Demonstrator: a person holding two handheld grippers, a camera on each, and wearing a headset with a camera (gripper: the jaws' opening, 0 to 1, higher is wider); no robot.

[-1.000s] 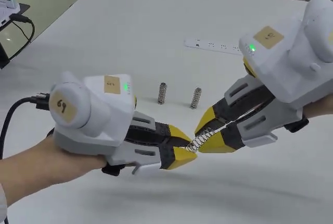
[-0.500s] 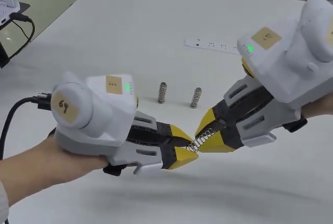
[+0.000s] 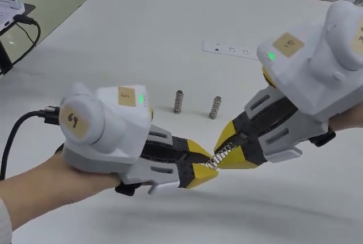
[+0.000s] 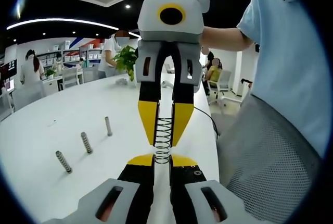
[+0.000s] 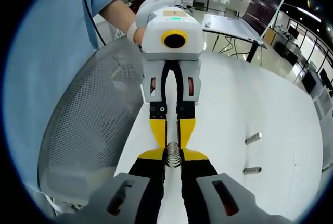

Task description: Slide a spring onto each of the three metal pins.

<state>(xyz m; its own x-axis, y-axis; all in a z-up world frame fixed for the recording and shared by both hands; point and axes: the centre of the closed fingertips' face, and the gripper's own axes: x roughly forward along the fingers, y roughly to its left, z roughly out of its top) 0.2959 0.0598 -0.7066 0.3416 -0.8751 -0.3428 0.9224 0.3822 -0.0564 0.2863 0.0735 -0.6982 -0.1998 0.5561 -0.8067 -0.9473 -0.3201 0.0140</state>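
Spring (image 3: 219,155): mid-air betw. left gripper (image 3: 209,164) & right gripper (image 3: 226,150); both jaws narrow, each nipping one end. Vs 1 s ago: same pinch, barely moved, so no progress. At 11–12 o'clock: sprung pin (image 3: 178,101), second sprung pin (image 3: 215,107); bare pin (image 4: 108,126) unfilled, 3rd fit pending.

The white-housed left gripper (image 3: 207,164) has black jaws with yellow tips, a tan sticker marked "69", a green light and a black cable (image 3: 16,123). The right gripper (image 3: 221,152) is built alike. The person wears a pale blue short-sleeved shirt (image 4: 286,52).
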